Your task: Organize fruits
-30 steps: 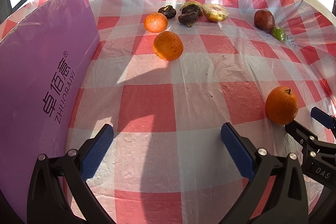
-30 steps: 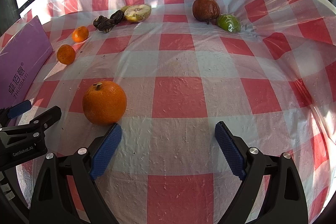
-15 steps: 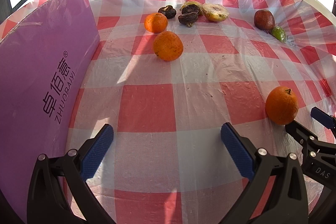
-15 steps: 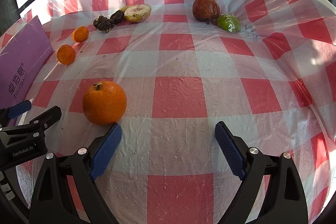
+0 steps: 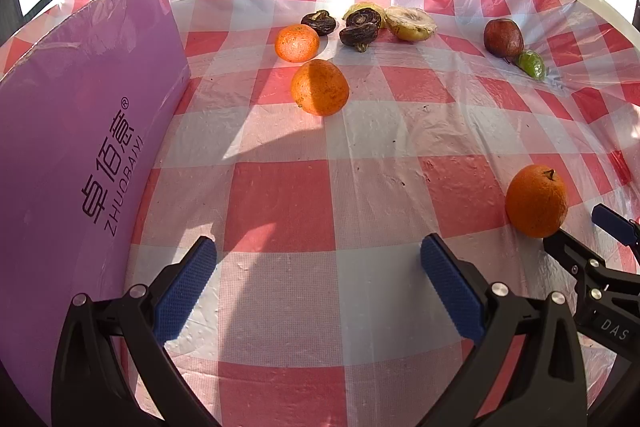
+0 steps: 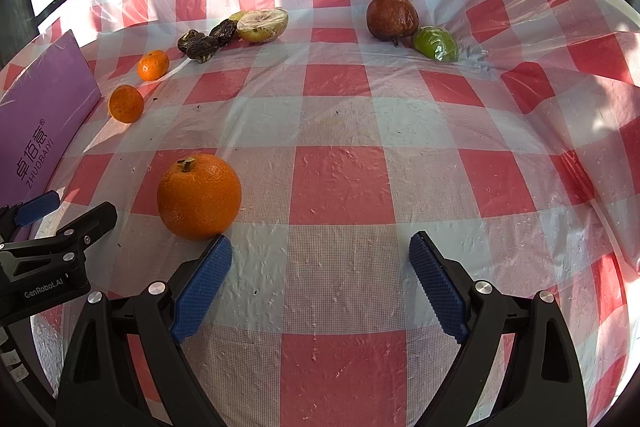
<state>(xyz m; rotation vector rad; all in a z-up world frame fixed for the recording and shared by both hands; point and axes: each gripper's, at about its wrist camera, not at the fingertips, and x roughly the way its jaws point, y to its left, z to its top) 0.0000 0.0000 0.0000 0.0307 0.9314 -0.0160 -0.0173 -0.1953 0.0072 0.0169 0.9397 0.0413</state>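
A large orange (image 6: 199, 195) lies just ahead and left of my right gripper (image 6: 320, 247), which is open and empty; the orange also shows at the right of the left wrist view (image 5: 536, 201). My left gripper (image 5: 318, 247) is open and empty over the cloth. Two smaller oranges (image 5: 319, 87) (image 5: 297, 43) lie further ahead of it, and show at the left in the right wrist view (image 6: 126, 103) (image 6: 153, 65). At the back lie dark shrivelled fruits (image 5: 358, 31), a cut pale fruit (image 5: 410, 23), a brown fruit (image 6: 393, 17) and a green fruit (image 6: 435, 43).
A red-and-white checked plastic cloth (image 5: 280, 203) covers the table. A purple printed board (image 5: 80, 155) stands along the left side, close to my left gripper. The cloth rises in folds at the right (image 6: 560, 75). Windows are behind the table.
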